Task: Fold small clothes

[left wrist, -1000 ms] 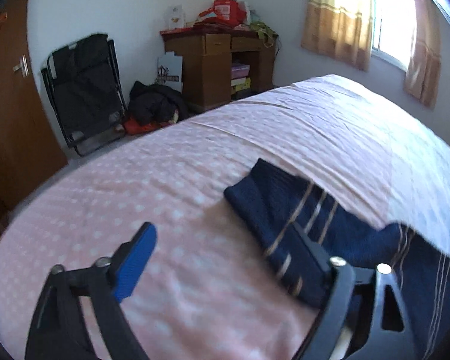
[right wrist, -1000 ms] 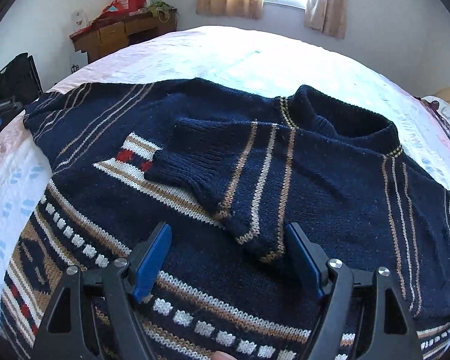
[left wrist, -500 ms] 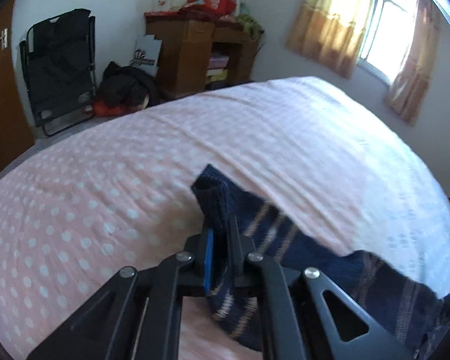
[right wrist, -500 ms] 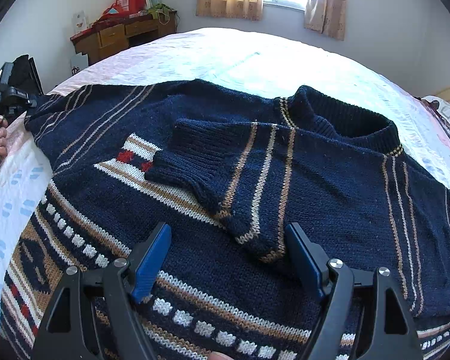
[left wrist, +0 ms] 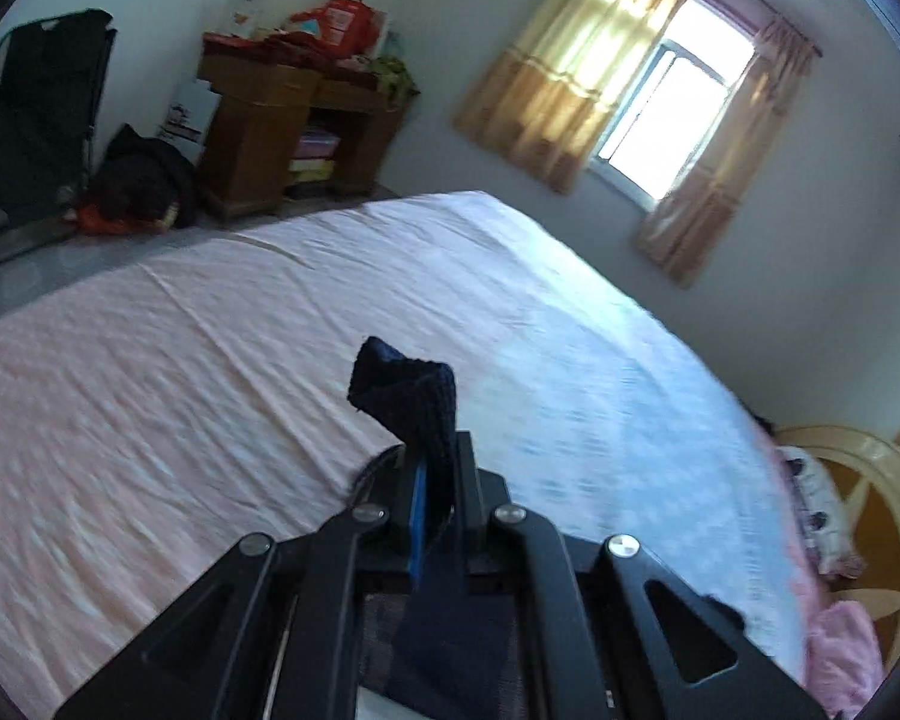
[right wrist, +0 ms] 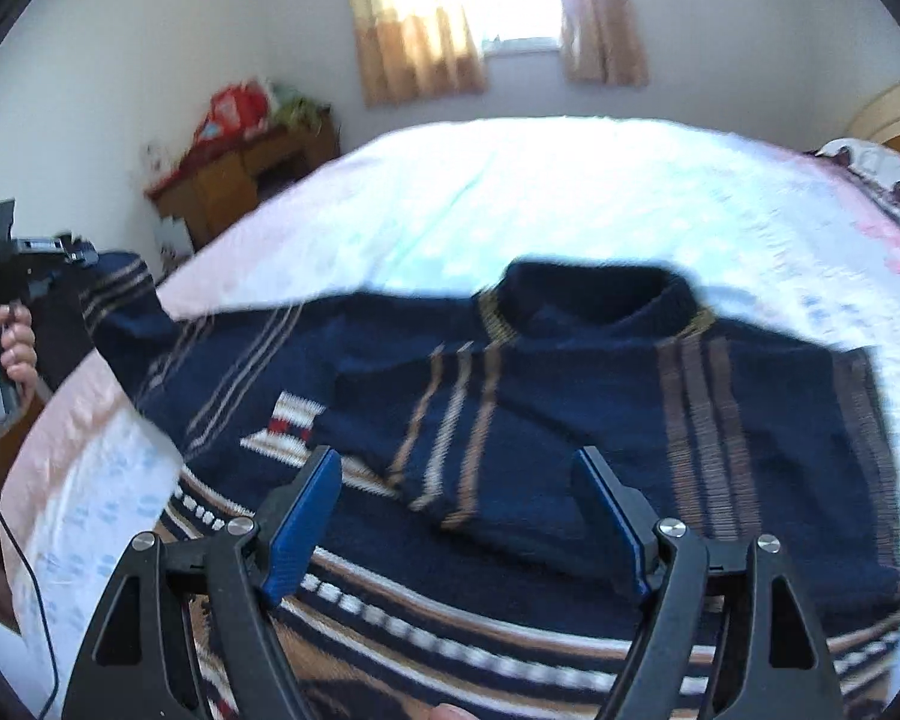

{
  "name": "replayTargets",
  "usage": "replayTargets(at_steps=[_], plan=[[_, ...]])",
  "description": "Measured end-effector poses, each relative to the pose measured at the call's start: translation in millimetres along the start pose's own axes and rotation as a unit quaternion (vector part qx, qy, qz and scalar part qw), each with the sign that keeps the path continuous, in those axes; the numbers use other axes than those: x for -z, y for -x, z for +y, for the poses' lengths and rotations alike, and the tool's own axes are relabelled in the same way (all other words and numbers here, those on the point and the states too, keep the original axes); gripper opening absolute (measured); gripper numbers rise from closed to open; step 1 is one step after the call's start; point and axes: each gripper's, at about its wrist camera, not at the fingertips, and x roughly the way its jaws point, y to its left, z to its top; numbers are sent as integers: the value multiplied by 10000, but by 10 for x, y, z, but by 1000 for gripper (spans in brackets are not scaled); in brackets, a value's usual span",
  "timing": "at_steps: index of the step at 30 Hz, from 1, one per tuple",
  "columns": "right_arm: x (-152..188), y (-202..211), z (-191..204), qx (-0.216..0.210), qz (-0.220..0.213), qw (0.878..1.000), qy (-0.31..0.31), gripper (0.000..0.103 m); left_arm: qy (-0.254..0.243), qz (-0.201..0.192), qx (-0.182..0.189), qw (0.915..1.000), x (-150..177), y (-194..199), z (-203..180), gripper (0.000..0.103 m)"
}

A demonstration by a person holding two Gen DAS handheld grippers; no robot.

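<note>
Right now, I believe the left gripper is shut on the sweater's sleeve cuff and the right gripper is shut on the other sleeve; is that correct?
Not quite: the right gripper is open, holding nothing, as the right wrist view shows. The left gripper is indeed shut on the sleeve cuff of the sweater.

Coarse knit wool sweater (right wrist: 570, 396); smooth cotton bedsheet (left wrist: 180, 360).

sweater (right wrist: 570, 420): navy knit, tan and white stripes | spread flat on bed, collar toward 12 o'clock | one sleeve folded across chest | other sleeve (right wrist: 126, 306) lifted at 9 o'clock, cuff (left wrist: 411, 390) pinched upright
</note>
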Motion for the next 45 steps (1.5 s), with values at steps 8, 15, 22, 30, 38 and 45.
replayTargets(at_steps=[8,15,22,30,38,45], plan=[[336,608,-380,85,-240,9993,-276,79,-236,70,588,9980,251,141,-849,7],[632,900,-539,32,-289,9994,-193,79,-321,297,1062,9934,587,151,-1449,7],[796,1087,-720,-16,-403,9986,-352,79,-444,657,1441,9864,1085,40,-2092,7],[955,1182,-956,-10,-535,9963,-672,79,-743,1146,1532,9787,1753,-208,-2633,7],[1022,1098,-1121,-148,-405,9933,-1074,79,-1030,1320,1388,9761,2278,-421,-2977,7],[1070,1036,-1198,-180,-347,9909,-1289,79,-1532,1413,1235,9702,2585,-523,-3129,8]])
